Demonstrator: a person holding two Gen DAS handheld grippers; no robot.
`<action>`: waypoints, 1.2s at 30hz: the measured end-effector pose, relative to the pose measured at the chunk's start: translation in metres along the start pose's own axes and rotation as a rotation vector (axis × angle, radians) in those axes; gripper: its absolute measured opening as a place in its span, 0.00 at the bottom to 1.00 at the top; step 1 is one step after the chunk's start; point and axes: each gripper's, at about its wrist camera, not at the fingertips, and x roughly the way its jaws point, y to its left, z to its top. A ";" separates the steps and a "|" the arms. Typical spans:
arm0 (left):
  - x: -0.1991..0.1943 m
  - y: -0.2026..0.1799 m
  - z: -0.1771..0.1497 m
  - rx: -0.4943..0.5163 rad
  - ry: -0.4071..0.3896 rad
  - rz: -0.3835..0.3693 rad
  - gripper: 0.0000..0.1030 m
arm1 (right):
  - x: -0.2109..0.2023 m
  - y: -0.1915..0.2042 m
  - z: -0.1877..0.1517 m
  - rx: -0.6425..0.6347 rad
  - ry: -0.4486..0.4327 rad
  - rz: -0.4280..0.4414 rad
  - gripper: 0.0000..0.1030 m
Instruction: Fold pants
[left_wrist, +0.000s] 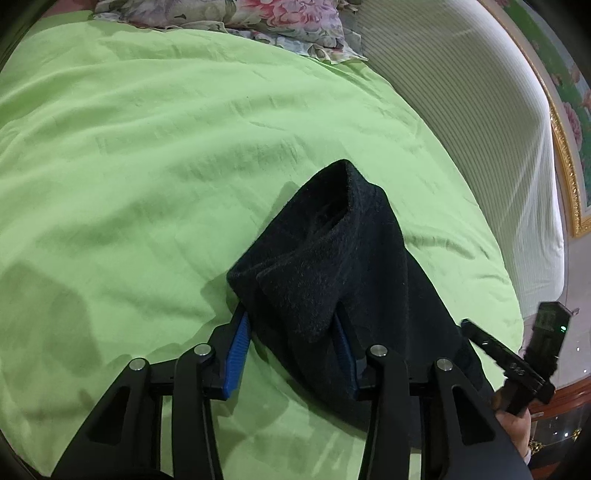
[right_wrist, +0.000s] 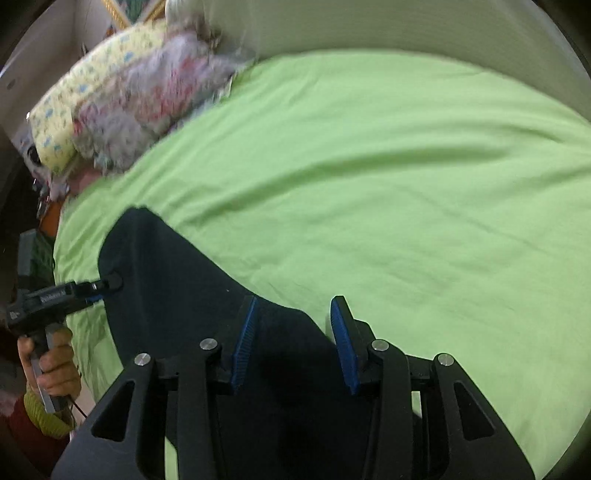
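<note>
Dark pants (left_wrist: 332, 266) lie on the green sheet (left_wrist: 147, 147), near its front edge, well apart from the floral pillow (left_wrist: 258, 18). Left gripper (left_wrist: 291, 332) spread wide with a bunched fold between its fingers, unpinched. Right gripper (right_wrist: 291, 332) spread over the pants' edge, gripping nothing.

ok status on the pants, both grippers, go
Left gripper fingers apart, dark pants bunched between them. Right gripper fingers apart over the pants' other end. Pants on green bedsheet, part folded. Floral pillow far off, nothing in the way.
</note>
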 end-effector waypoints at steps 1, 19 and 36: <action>0.001 0.000 0.000 0.005 -0.005 0.001 0.40 | 0.007 -0.001 -0.002 -0.007 0.035 -0.001 0.41; -0.067 -0.032 -0.011 0.167 -0.225 -0.109 0.17 | -0.051 0.035 -0.010 -0.171 -0.205 -0.275 0.10; -0.052 -0.004 -0.009 0.171 -0.199 0.058 0.45 | -0.095 0.015 -0.059 0.059 -0.333 -0.218 0.08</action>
